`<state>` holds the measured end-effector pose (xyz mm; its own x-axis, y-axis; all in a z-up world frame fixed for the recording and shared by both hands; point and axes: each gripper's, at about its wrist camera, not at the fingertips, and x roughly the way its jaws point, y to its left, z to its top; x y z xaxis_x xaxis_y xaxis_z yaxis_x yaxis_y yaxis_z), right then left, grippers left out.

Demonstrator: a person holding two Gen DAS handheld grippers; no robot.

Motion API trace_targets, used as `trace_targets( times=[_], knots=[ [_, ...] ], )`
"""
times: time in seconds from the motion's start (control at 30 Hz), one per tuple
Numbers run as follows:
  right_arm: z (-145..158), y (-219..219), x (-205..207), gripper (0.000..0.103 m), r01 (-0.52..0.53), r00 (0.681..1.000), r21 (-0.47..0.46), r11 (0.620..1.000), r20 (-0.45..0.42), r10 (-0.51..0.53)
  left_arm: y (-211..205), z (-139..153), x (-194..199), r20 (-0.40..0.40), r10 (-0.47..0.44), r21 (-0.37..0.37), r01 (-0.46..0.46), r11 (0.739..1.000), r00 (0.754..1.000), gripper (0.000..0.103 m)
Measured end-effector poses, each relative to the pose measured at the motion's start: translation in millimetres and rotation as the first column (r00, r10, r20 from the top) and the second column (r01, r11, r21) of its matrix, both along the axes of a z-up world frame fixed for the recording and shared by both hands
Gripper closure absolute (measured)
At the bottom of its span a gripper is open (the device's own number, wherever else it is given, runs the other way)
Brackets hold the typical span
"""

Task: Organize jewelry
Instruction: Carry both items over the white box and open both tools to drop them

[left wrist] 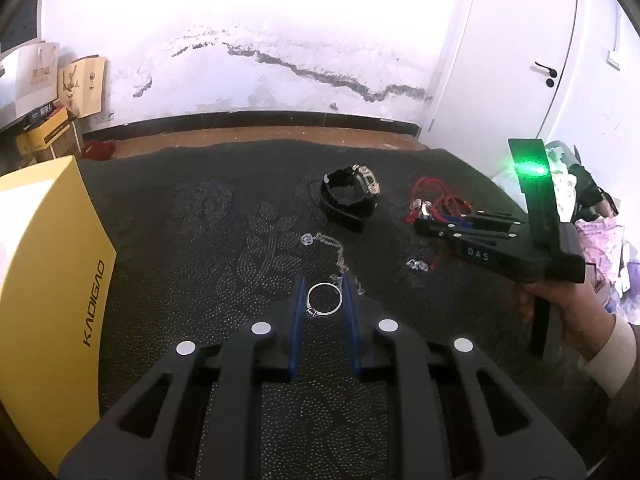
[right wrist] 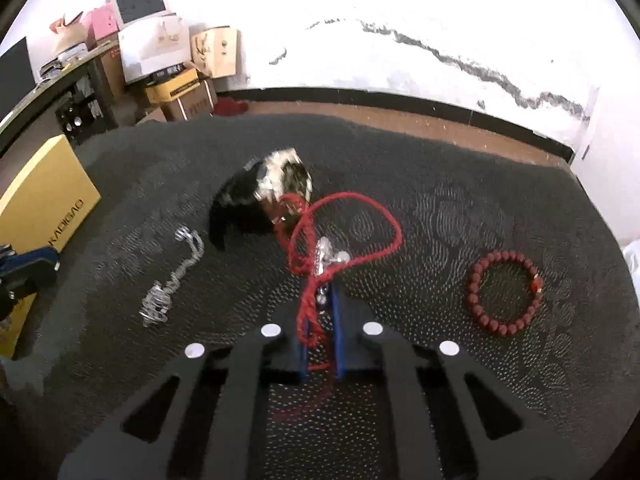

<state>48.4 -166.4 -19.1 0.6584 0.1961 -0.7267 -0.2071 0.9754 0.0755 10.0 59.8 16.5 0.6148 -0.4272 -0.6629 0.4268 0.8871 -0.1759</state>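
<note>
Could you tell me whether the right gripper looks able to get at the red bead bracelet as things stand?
Probably not straight away: the right gripper is shut on the red cord, so it is occupied. Otherwise the way looks free; the red bead bracelet lies alone on the dark cloth just beside it.

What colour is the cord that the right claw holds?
Red: a twisted red cord with silver charms, clearest in the right wrist view.

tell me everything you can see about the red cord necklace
The red cord necklace is a twisted, yarn-like red string with small silver charms bunched along it. It lies in a loose loop on the dark textured mat, its far end against the black watch. The right gripper is shut on its near strands.
</note>
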Motion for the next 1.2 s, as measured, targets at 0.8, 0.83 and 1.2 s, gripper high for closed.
trace_targets(
  times=[0.8, 0.83, 1.2],
  knots=[
    [103.4, 113.2, -91.3, 0.093, -0.272, 0.954, 0.197, 0.942, 0.182, 0.237, 199.7, 87.9, -51.2, 0.068, 0.393, 0.134, -0.398, 0.907, 0.917, 0.085],
    [105.3, 121.5, -93.6, 0.093, -0.283, 0.951, 0.201, 0.938, 0.183, 0.247, 207.8, 77.1, -49.8, 0.043, 0.404, 0.149, -0.405, 0.902, 0.914, 0.085],
    [115.7, 191.2, -105.6, 0.093, -0.376, 0.922, 0.163, 0.912, 0.161, 0.352, 245.0, 45.2, -57.8, -0.007, 0.486, 0.162, -0.479, 0.863, 0.874, 0.015]
  ],
)
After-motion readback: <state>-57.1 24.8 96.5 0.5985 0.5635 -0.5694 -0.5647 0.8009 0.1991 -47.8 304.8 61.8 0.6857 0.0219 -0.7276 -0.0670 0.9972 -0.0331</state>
